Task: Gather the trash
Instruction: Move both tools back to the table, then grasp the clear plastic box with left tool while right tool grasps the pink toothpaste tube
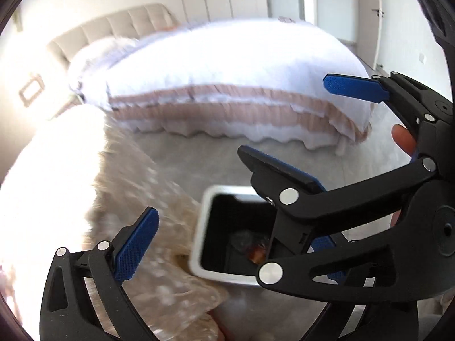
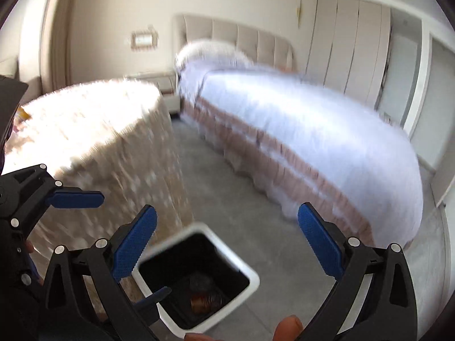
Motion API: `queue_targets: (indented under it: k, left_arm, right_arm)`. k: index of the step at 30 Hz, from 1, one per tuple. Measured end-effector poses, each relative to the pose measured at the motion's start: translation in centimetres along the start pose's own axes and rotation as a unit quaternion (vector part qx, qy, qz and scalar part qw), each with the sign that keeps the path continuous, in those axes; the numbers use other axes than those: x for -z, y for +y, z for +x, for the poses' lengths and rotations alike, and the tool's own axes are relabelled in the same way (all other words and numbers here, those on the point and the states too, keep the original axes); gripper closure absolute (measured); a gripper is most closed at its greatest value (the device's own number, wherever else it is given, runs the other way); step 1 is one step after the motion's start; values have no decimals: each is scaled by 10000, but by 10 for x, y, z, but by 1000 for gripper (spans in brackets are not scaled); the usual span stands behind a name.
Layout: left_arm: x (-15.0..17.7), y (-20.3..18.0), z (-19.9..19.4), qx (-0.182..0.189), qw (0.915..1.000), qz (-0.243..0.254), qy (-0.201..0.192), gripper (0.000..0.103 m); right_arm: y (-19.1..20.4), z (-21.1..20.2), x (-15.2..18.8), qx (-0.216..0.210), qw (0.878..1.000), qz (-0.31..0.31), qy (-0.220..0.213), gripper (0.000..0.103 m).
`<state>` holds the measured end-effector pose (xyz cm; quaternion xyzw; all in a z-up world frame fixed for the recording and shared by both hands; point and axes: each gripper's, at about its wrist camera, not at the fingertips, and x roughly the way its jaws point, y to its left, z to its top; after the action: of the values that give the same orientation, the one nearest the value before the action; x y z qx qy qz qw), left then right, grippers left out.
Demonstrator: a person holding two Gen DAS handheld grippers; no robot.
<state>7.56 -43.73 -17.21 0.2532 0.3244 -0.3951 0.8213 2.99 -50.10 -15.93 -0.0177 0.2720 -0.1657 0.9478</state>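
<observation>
Left wrist view: left claw point(image 1: 239, 244) jaws wide apart, nothing between them; only one blue pad point(image 1: 136, 247) clearly seen at lower left, the other finger hidden behind the right claw point(image 1: 287, 130). Right claw crossing in from the right edge, jaws apart too, empty, lower finger overlapping the bin's far right rim. White trash bin point(image 1: 199, 236) with black liner standing on the grey floor point(image 1: 199, 156), right beside the hanging edge of the bench cloth point(image 1: 159, 255). Inside the bin, at the bottom: a crumpled clear wrapper point(image 1: 241, 240) and an orange-brown piece of trash point(image 1: 257, 254); kind unclear, blurred. Bed point(image 1: 227, 65) with white cover and pink frill across the floor, well apart from the bin.

Right wrist view: right claw point(image 2: 227, 244) spread open above the bin point(image 2: 253, 278), holding nothing. Left claw point(image 2: 113, 244) at the left edge, fingers apart, empty, one fingertip over the bin's near left rim. Same orange-brown trash point(image 2: 202, 302) at the bin bottom, wrapper point(image 2: 200, 281) just behind it. Bench point(image 2: 93, 119) with patterned cloth left of the bin, bin near its corner. Bed point(image 2: 312, 130) at right, headboard point(image 2: 236, 37) behind. Frame motion-blurred.
</observation>
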Motion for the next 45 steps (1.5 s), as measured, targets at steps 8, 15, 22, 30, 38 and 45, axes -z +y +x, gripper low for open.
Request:
queue_targets:
  k: [8, 15, 22, 30, 38, 45]
  left_arm:
    - [26, 46, -75, -1001, 9932, -413, -421, 5]
    - [74, 100, -120, -2510, 9621, -1066, -8, 5]
    - [144, 184, -191, -3623, 8960, -2568, 20, 5]
    - [205, 266, -211, -3909, 8235, -4107, 195, 5]
    - [220, 292, -199, -3988, 8107, -4254, 520, 6]
    - [233, 310, -190, -3539, 8216, -4426, 621, 58]
  right_arm:
    - [47, -49, -37, -626, 9911, -424, -1095, 4]
    - [102, -66, -69, -1348, 9803, -586, -1320, 4]
    - [160, -74, -87, -1996, 9679, -749, -1330, 4]
    - [218, -74, -85, -2302, 9585, -1176, -1204, 4]
    - [248, -49, -78, -2468, 9556, -1416, -760, 4]
    - [269, -43, -80, -2890, 9448, -1444, -539, 4]
